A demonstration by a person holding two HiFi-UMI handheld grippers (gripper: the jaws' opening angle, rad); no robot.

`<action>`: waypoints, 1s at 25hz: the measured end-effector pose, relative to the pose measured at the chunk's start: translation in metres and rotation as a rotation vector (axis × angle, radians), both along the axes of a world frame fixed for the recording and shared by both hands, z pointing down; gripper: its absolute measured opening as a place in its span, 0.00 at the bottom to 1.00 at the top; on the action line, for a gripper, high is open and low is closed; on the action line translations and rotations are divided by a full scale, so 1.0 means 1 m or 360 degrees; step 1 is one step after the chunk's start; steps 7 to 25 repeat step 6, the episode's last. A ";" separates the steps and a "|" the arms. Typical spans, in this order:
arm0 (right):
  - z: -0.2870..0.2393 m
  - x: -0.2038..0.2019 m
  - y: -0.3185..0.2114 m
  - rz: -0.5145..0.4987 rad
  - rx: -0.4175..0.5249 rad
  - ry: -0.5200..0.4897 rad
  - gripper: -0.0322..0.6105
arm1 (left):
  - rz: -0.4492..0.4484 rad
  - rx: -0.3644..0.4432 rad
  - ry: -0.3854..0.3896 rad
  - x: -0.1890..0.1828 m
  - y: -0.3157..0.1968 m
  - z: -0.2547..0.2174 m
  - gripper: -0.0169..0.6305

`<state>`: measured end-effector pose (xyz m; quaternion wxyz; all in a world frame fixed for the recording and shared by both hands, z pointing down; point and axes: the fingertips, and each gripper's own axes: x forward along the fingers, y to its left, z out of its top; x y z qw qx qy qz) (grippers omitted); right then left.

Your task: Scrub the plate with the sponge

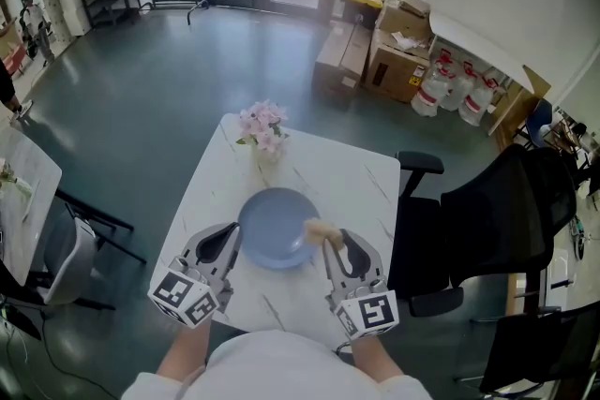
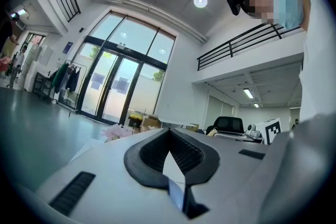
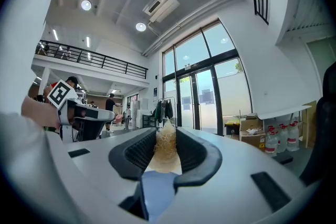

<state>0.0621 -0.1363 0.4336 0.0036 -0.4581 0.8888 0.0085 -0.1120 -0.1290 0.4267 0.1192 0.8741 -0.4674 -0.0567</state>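
A round blue plate lies on the white marble table in the head view. My left gripper sits at the plate's left rim, jaws shut. In the left gripper view a thin pale blue edge of the plate shows between the closed jaws of the left gripper. My right gripper is at the plate's right rim, shut on a tan fibrous sponge. The right gripper view shows that sponge squeezed between the pads, with the plate just below it.
A small vase of pink flowers stands on the table beyond the plate. A black office chair is close at the right, and a grey chair at the left. Cardboard boxes and water jugs line the far wall.
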 end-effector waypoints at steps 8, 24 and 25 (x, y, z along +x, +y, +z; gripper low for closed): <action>0.001 -0.001 0.000 -0.0007 -0.0008 -0.0010 0.25 | 0.0000 -0.0010 0.0039 0.000 0.001 -0.002 0.08; 0.001 -0.001 0.000 -0.0007 -0.0008 -0.0010 0.25 | 0.0000 -0.0010 0.0039 0.000 0.001 -0.002 0.08; 0.001 -0.001 0.000 -0.0007 -0.0008 -0.0010 0.25 | 0.0000 -0.0010 0.0039 0.000 0.001 -0.002 0.08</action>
